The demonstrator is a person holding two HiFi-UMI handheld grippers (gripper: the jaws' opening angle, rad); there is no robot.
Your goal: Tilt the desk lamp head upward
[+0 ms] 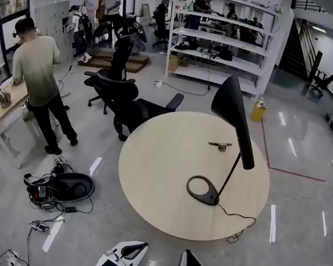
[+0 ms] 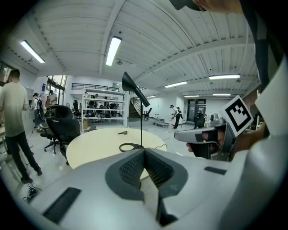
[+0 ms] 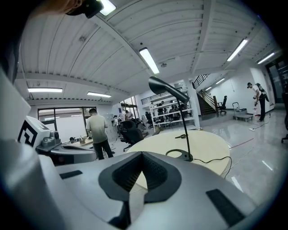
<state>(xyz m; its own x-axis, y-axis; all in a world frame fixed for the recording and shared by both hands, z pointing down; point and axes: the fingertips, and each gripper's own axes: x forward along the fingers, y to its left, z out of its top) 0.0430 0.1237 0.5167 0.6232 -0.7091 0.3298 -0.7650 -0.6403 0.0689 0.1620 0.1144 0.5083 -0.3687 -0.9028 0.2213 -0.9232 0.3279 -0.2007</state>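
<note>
Desk lamp (image 1: 234, 112): one is counted, standing on the table.
Round table (image 1: 158, 179): one is seen.
Grippers: two are counted, the left gripper (image 2: 144, 152) and the right gripper (image 3: 141, 155).
Small metal object (image 1: 220, 145): one is seen lying on the tabletop.
Black office chairs (image 1: 114, 85): two are counted just beside the table's far-left edge.
White shelving unit (image 1: 221, 37): one is seen.
Yellow container (image 1: 258, 110): one is counted on the floor.
Person at the side desk (image 1: 36, 74): one is counted; the others farther back cannot be counted.
</note>
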